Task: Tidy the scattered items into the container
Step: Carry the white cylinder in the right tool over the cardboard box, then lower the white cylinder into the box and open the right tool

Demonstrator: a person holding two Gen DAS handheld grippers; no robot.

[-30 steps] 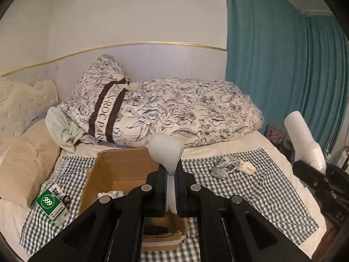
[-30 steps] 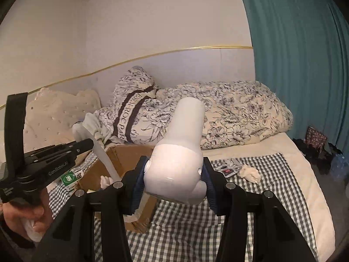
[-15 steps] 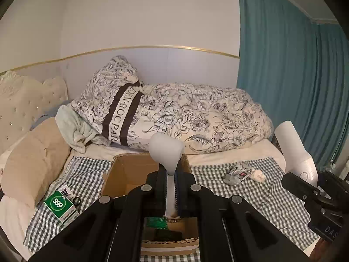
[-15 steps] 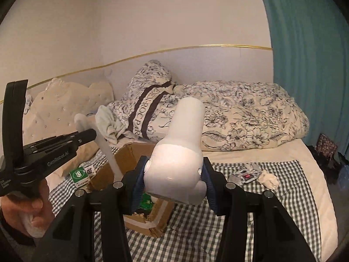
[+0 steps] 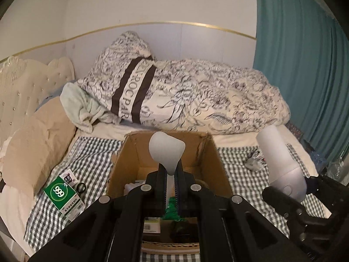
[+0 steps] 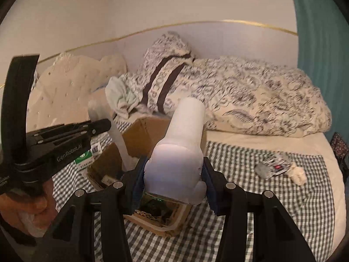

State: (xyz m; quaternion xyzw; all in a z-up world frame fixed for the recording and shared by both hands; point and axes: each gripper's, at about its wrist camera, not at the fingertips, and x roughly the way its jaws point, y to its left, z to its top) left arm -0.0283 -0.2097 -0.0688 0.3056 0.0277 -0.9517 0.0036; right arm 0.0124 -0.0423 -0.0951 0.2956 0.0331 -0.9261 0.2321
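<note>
Trouble could come at the drop: our left gripper [image 5: 168,174] is clamped nearly shut on a thin white spatula [image 5: 166,150] over the box [image 5: 130,152], our right gripper [image 6: 174,174] half open around a fat white dryer [image 6: 181,152] near its right edge. Released together, they could collide or tip out.

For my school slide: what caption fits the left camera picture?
Left tongs hold a white shoehorn above the cardboard box on the bed.
</note>
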